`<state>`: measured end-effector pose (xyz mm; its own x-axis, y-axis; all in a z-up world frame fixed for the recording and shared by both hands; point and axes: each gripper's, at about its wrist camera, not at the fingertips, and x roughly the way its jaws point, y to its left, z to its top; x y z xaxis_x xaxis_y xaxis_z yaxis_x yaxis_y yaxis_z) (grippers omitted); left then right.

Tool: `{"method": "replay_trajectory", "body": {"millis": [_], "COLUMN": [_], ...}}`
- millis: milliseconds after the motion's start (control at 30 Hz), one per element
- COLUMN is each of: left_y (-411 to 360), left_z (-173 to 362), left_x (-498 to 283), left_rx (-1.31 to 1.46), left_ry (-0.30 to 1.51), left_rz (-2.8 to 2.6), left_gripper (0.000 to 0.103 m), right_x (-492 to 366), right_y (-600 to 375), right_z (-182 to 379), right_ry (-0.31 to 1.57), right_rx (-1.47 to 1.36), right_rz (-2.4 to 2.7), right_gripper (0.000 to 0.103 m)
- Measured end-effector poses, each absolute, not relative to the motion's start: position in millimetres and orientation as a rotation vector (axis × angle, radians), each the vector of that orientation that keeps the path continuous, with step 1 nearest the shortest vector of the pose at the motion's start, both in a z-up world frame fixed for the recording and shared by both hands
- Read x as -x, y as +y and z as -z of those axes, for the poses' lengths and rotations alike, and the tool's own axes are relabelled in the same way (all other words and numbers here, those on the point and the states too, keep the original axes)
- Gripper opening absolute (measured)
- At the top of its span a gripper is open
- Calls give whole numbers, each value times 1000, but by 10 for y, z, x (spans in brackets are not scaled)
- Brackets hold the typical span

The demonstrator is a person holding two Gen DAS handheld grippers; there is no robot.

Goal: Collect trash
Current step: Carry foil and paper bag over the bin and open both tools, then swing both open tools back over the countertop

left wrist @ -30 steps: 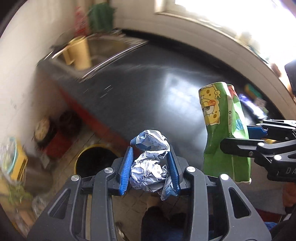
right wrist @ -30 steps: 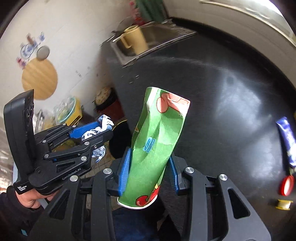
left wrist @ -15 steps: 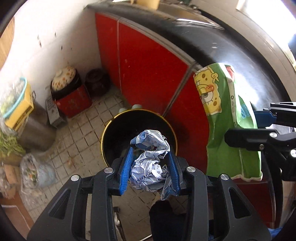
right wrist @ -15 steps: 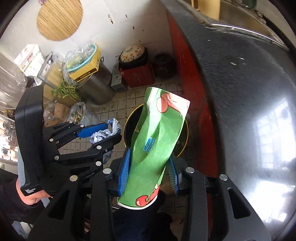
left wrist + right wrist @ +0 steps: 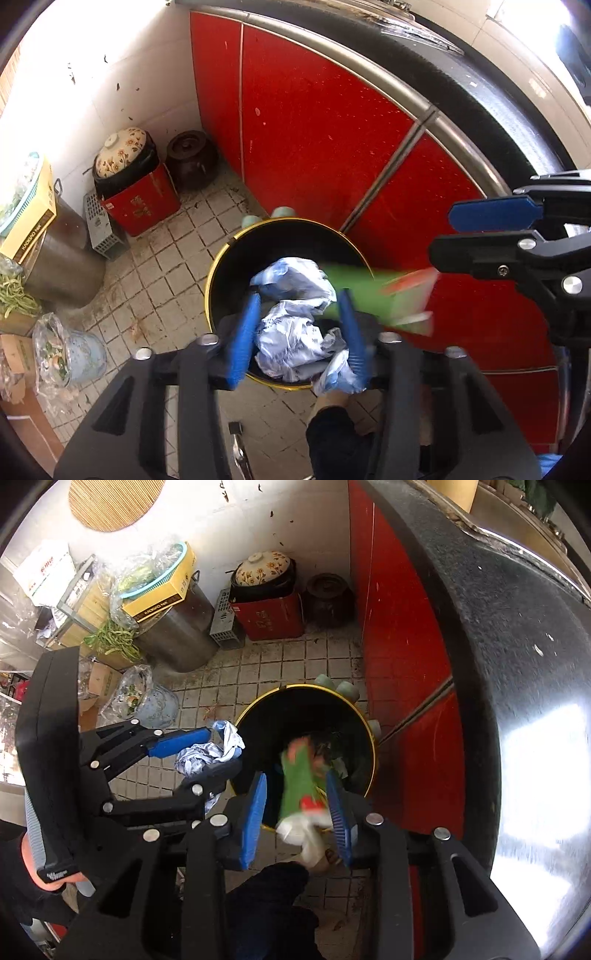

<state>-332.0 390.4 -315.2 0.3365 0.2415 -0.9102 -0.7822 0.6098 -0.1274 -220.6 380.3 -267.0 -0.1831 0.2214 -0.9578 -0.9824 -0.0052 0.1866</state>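
A black trash bin with a gold rim [image 5: 221, 266] [image 5: 373, 746] stands on the tiled floor against the red cabinet. Both grippers hang over it, pointing steeply down. My left gripper [image 5: 299, 295] [image 5: 221, 751] is opening; the crumpled white-and-blue paper wad [image 5: 291, 332] [image 5: 195, 757] still sits loosely between its blue pads, with a gap on the left side. My right gripper [image 5: 295, 775] [image 5: 441, 236] is open. The green cartoon carton [image 5: 299, 786] [image 5: 354, 291] is a blurred streak dropping free into the bin.
Red cabinet doors [image 5: 314, 129] and the black counter [image 5: 517, 646] rise right of the bin. Against the wall stand a red box with a floral-lidded pot [image 5: 136, 199], a brown jar [image 5: 190, 158], a steel pot [image 5: 177, 635] and a scrap bag [image 5: 62, 354]. A person's dark leg [image 5: 273, 904] is below.
The green carton has left the right gripper's pads and falls toward the bin. The left gripper's jaws have spread wider around the paper wad. Both grippers moved slightly closer over the bin.
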Motion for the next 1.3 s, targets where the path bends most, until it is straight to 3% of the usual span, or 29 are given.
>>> {"method": "replay_trajectory", "body": {"millis": [67, 333, 567, 867, 1133, 1300], "left_y": [3921, 3828, 3406, 2147, 763, 333], "left_z": [3167, 2888, 2198, 1286, 840, 812], "left_x": [3329, 3313, 2875, 1428, 431, 74], "left_rx": [628, 584, 476, 244, -23, -105], "left_ry": [1017, 1027, 1019, 950, 896, 891], "left_rz": [-744, -768, -695, -267, 158, 279], "left_gripper": [75, 95, 96, 96, 96, 96], "right_x": [2175, 1940, 1315, 265, -133, -162], "right_y": [3807, 3441, 2490, 473, -1487, -2157], "right_z": [2635, 2026, 1260, 424, 255, 359], "right_ry": [1196, 1159, 1105, 1005, 996, 1014], "right_rx": [915, 760, 579, 303, 31, -99], "right_rz": [-1424, -1440, -1293, -831, -394, -272], "right_gripper": [59, 86, 87, 88, 88, 88]}}
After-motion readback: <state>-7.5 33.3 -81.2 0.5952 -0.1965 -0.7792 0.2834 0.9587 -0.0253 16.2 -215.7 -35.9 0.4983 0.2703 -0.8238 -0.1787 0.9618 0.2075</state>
